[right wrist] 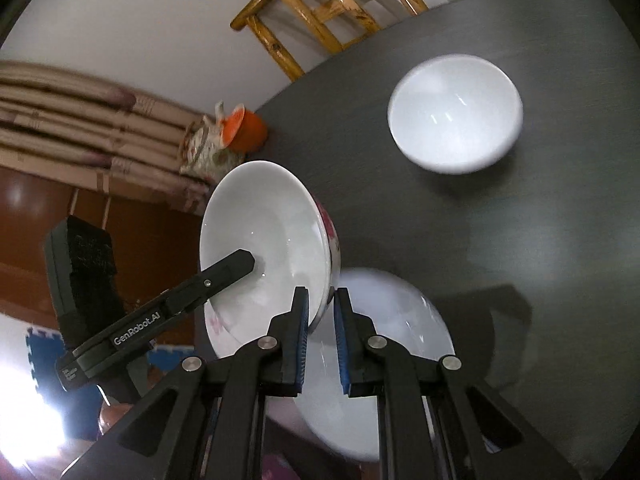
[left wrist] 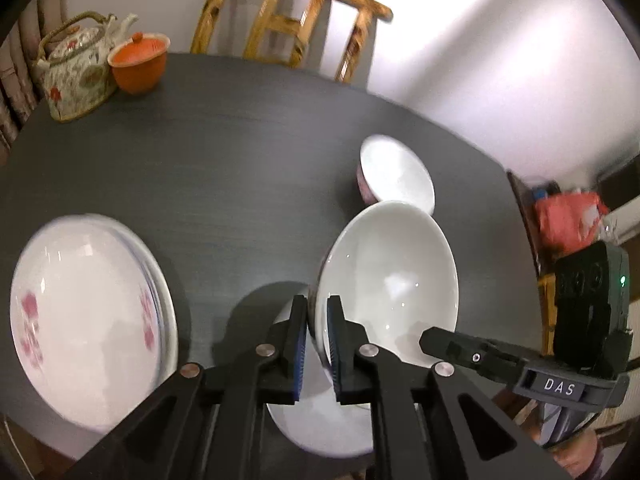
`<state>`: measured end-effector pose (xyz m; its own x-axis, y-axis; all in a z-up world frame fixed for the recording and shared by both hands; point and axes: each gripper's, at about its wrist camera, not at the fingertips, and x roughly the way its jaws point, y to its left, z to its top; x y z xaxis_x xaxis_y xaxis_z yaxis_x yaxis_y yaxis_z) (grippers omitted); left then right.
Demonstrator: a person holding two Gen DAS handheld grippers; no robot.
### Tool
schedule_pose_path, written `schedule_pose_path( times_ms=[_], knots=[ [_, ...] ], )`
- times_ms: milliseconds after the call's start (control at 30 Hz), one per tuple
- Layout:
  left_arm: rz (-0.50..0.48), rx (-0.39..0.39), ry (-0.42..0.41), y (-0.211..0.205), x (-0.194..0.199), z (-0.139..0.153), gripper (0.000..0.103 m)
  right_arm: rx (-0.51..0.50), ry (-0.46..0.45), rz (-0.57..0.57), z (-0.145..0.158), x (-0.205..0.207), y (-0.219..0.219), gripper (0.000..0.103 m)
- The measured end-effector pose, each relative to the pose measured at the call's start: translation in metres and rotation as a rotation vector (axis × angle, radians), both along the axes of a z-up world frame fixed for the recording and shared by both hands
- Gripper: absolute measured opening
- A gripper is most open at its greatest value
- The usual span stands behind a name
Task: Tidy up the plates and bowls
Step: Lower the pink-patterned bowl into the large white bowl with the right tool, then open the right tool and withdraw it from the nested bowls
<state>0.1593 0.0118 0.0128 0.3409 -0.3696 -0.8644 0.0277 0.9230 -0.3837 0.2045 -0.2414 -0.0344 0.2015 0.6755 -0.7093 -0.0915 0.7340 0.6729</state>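
Observation:
My left gripper (left wrist: 318,320) is shut on the rim of a white bowl (left wrist: 392,272) and holds it tilted above a white bowl on the table (left wrist: 312,420). My right gripper (right wrist: 320,316) is shut on the opposite rim of the same held bowl (right wrist: 264,232), which has pink flowers outside; the other gripper's finger shows in each view. Under it stands another white bowl (right wrist: 392,320). A small white bowl (left wrist: 396,172) stands further back and also shows in the right wrist view (right wrist: 454,114). A stack of flowered plates (left wrist: 88,312) sits at the left.
A flowered teapot (left wrist: 76,68) and an orange lidded cup (left wrist: 138,62) stand at the far left of the dark table (left wrist: 240,160). A wooden chair (left wrist: 288,20) is behind the table. Red bags (left wrist: 568,216) lie on a stand at the right.

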Motion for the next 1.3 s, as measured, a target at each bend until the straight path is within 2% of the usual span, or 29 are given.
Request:
schedule_pose_path(
  times_ms=[167, 267, 400, 600, 733, 933, 1033, 1167, 1300],
  knots=[
    [-0.012, 0.012, 0.055, -0.012, -0.021, -0.025, 0.011, -0.037, 0.044, 0.018, -0.017, -0.036, -0.014, 0.013],
    [-0.029, 0.050, 0.074, -0.021, -0.029, -0.037, 0.011, -0.058, 0.066, 0.015, -0.029, -0.043, -0.020, 0.013],
    [-0.054, 0.125, 0.060, -0.025, -0.031, -0.042, 0.012, -0.106, 0.069, 0.020, -0.038, -0.048, -0.021, 0.013],
    [-0.050, 0.165, 0.056, -0.025, -0.036, -0.049, 0.015, -0.145, 0.069, 0.031, -0.043, -0.046, -0.010, 0.013],
    [-0.041, 0.165, 0.035, -0.020, -0.039, -0.045, 0.023, -0.160, 0.060, 0.024, -0.042, -0.043, -0.006, 0.013],
    [-0.034, 0.154, 0.011, -0.016, -0.045, -0.036, 0.024, -0.161, 0.054, 0.029, -0.042, -0.041, -0.005, 0.016],
    [-0.022, 0.134, 0.007, -0.012, -0.049, -0.033, 0.024, -0.135, 0.054, 0.014, -0.042, -0.045, -0.013, 0.016],
    [-0.012, 0.153, -0.026, -0.007, -0.055, -0.022, 0.033, -0.093, 0.030, -0.016, -0.039, -0.050, -0.028, 0.016],
    [-0.008, 0.174, -0.069, -0.004, -0.061, -0.011, 0.034, -0.052, -0.025, -0.060, -0.029, -0.061, -0.045, 0.017]
  ],
)
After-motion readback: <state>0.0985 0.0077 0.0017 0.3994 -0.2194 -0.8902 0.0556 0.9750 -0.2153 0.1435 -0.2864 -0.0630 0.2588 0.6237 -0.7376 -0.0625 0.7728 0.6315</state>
